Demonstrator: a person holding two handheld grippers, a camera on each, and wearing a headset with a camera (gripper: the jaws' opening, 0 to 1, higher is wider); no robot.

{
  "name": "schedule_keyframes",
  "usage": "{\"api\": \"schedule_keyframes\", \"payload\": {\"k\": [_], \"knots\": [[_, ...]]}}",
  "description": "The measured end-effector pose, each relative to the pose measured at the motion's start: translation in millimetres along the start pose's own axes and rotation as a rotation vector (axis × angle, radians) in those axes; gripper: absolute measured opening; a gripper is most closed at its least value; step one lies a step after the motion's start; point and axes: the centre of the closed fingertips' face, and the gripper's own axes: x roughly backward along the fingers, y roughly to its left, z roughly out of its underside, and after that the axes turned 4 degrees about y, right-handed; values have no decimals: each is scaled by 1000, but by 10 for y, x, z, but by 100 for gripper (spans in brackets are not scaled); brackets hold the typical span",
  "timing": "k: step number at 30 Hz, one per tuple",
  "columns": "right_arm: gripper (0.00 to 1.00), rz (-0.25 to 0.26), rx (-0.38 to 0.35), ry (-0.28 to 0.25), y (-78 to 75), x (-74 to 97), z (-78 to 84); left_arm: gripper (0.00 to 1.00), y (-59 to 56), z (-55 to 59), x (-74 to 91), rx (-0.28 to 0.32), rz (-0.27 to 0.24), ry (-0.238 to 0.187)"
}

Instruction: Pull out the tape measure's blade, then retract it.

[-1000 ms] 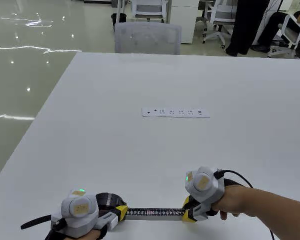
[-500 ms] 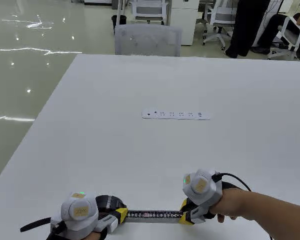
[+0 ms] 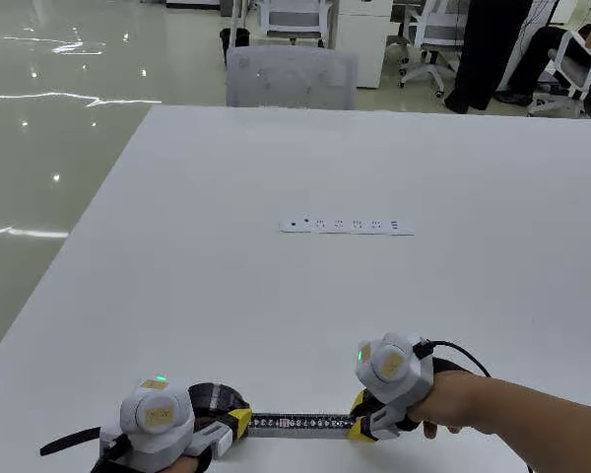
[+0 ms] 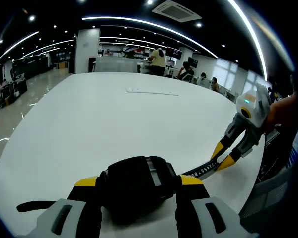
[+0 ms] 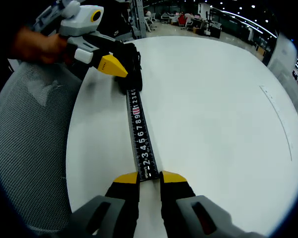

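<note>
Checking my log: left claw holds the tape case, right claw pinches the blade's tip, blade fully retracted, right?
No. The blade is pulled out, not retracted, spanning from the tape case in the left claw to the right claw, as the right gripper view shows.

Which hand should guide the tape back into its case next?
Probably right. The right tool pinches the end of the blade, so it can ride it back toward the tape measure case, which the left tool only grips.

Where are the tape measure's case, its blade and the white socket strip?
case (image 4: 134,186): left gripper view, black top.
blade (image 5: 140,139): right gripper view, numbered face.
socket strip (image 3: 346,225): head view, its middle.
</note>
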Motion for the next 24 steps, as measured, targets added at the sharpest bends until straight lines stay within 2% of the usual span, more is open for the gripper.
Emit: {"api": "schedule_keyframes", "payload": {"k": [24], "knots": [[14, -4, 7, -25, 36, -89, -158, 56, 2, 1, -7, 2, 2, 1]]}}
